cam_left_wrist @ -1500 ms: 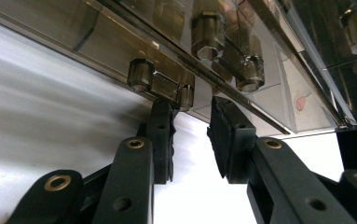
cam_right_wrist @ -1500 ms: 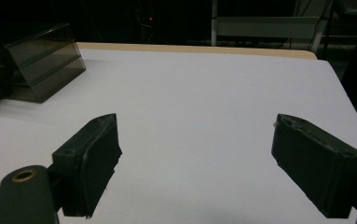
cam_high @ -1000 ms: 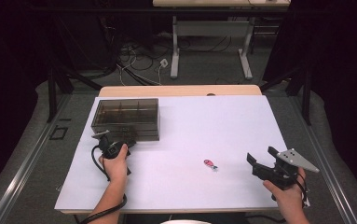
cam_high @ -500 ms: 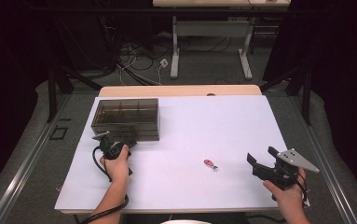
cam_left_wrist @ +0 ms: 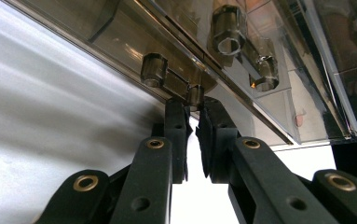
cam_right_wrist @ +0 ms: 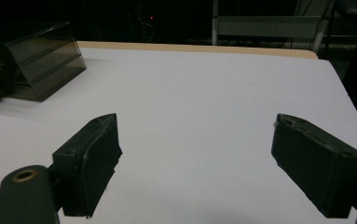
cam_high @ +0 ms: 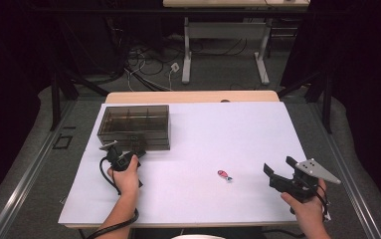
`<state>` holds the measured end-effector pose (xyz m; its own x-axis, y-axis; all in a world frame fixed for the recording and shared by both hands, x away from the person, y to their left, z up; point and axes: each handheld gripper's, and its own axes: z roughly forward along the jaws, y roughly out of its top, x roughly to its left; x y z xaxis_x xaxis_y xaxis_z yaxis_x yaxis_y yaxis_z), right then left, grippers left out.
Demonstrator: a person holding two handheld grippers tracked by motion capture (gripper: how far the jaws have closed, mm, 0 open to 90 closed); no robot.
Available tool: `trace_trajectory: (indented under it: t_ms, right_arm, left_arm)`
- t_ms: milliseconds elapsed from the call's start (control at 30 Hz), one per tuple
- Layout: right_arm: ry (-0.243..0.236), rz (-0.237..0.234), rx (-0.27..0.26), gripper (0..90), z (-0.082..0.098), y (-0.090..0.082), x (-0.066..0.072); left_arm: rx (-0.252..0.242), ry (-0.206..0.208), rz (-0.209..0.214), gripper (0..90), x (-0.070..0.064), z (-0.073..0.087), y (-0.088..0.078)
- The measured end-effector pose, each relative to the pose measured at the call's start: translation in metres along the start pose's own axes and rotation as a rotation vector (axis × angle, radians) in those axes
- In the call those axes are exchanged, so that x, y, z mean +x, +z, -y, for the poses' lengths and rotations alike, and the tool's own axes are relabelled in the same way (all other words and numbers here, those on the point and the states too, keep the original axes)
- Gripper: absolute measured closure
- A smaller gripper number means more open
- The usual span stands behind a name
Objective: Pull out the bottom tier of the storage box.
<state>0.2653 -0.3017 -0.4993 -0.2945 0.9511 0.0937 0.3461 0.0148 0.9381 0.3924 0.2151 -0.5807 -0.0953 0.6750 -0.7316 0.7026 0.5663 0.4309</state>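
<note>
Box (cam_high: 134, 126) looks light, stiff, slippery; left gripper (cam_left_wrist: 195, 105) pinches its front latch (cam_left_wrist: 185, 90). Right gripper (cam_right_wrist: 195, 154), at four o'clock, gapes empty.

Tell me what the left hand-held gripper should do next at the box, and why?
Probably lift gently. The left hand-held gripper has nearly shut its jaws at the small latch on the smoky plastic box, whose lid looks shut, so raising it should open the lid.

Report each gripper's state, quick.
Left gripper: nearly shut, jaws just closing at the latch on the smoky plastic box.
Right gripper: open, holding nothing.
</note>
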Motion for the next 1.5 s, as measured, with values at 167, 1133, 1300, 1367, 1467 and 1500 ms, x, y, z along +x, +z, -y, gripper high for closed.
trace_trajectory:
  t_ms: [167,1133,1300,1367,1467,1500]
  right_arm:
    - [-0.001,-0.001,0.002,14.7,-0.0001,-0.0003,0.0003]
    - [-0.007,-0.008,-0.003,14.7,-0.0007,0.0007,0.0008]
    - [-0.014,-0.011,-0.002,14.7,-0.0009,0.0012,0.0009]
    - [-0.012,-0.012,-0.003,14.7,-0.0009,0.0014,0.0012]
    - [-0.009,-0.014,-0.004,14.7,-0.0010,0.0011,0.0015]
    - [-0.009,-0.014,-0.004,14.7,-0.0010,0.0011,0.0015]
  left_arm:
    - [-0.009,-0.001,-0.006,82.1,-0.0007,0.0006,0.0004]
    - [0.000,-0.003,-0.005,82.3,-0.0006,0.0036,-0.0033]
    - [-0.005,-0.005,-0.007,82.3,-0.0010,0.0047,-0.0038]
    - [0.001,-0.006,-0.005,82.3,-0.0009,0.0049,-0.0046]
    - [0.003,-0.008,-0.007,82.3,-0.0010,0.0058,-0.0056]
    - [0.002,-0.011,-0.007,82.3,-0.0012,0.0062,-0.0058]
